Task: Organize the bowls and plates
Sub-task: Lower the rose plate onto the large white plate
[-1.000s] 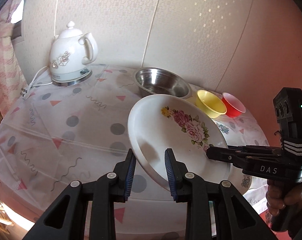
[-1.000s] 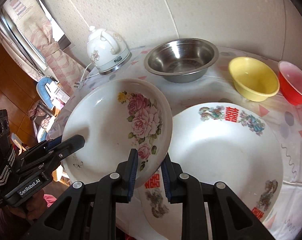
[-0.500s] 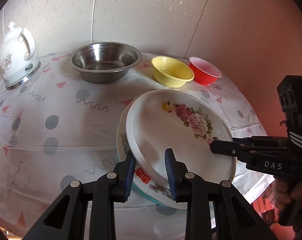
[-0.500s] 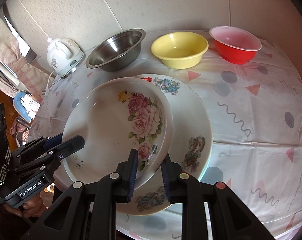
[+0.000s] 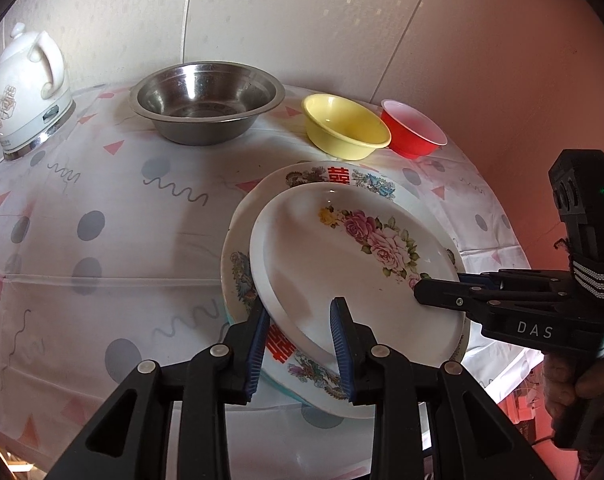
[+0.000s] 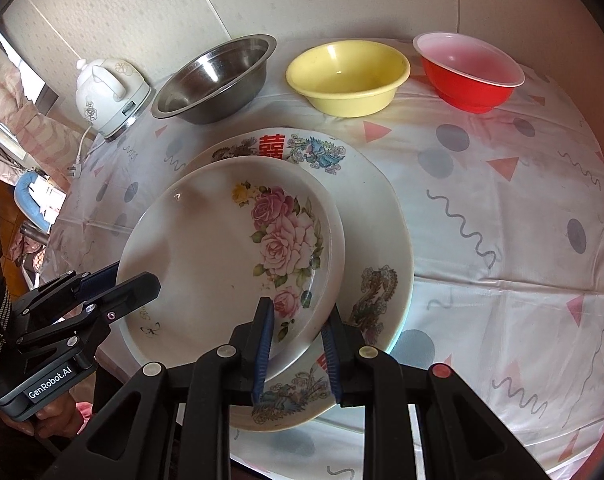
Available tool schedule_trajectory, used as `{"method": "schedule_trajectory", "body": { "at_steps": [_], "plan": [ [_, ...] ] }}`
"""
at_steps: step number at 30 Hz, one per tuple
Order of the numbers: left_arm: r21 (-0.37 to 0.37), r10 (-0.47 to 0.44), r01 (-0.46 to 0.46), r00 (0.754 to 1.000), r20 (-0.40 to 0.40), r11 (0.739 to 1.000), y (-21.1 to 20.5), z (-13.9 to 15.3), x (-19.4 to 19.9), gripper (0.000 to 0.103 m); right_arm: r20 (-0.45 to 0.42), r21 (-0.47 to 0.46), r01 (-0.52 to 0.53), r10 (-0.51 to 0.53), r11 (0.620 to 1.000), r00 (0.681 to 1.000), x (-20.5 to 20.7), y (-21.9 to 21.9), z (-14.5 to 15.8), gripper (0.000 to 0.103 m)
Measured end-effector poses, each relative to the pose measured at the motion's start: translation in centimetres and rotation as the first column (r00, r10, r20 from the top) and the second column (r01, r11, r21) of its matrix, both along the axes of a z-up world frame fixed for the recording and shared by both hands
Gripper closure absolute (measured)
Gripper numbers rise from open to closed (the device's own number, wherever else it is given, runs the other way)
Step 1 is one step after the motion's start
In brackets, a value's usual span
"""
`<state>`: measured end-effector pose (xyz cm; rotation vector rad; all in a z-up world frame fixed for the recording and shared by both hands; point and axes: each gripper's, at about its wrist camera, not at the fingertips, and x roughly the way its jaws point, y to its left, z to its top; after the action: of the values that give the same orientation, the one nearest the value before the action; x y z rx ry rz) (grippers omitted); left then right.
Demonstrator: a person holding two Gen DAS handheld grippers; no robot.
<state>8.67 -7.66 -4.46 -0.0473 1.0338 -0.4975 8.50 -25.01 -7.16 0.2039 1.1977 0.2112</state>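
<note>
On bench, left wrist view: left claw (image 5: 300, 344) closed on near rim of rose plate (image 5: 353, 264), plate sitting tilted atop larger dragon plate (image 5: 238, 264). Right claw (image 5: 441, 296) pinches opposite rim.

Right wrist view: right claw (image 6: 296, 346) clamps rose plate (image 6: 230, 256). Steel bowl (image 6: 214, 80), yellow bowl (image 6: 347, 76), red bowl (image 6: 469, 76) unstacked. Judged: plate stacking nearly done, release pending; bowls remain.

The upper plate (image 6: 206, 248) is white with pink roses; the plate under it (image 6: 377, 220) shows red characters and dragons. Bowls – steel (image 6: 214, 80), yellow (image 6: 347, 76), red (image 6: 467, 74) (pale inside). The bench cloth (image 6: 501, 200) – white, grey dots, pink triangles.
</note>
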Motion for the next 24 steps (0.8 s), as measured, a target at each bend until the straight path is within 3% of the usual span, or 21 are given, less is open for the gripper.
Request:
{"method": "schedule_trajectory", "body": {
  "at_steps": [11,24],
  "plan": [
    [0.002,0.016,-0.016,0.998,-0.053,1.0,0.3,0.6,-0.3,0.072,-0.033,-0.01,-0.076,0.076,0.997,0.997,1.0,0.2,-0.1,0.08],
    [0.005,0.021,-0.02,0.999,-0.049,1.0,0.7,0.7,-0.9,0.072,-0.051,-0.091,-0.139,0.135,0.986,0.99,1.3,1.2,-0.2,0.081]
  ]
}}
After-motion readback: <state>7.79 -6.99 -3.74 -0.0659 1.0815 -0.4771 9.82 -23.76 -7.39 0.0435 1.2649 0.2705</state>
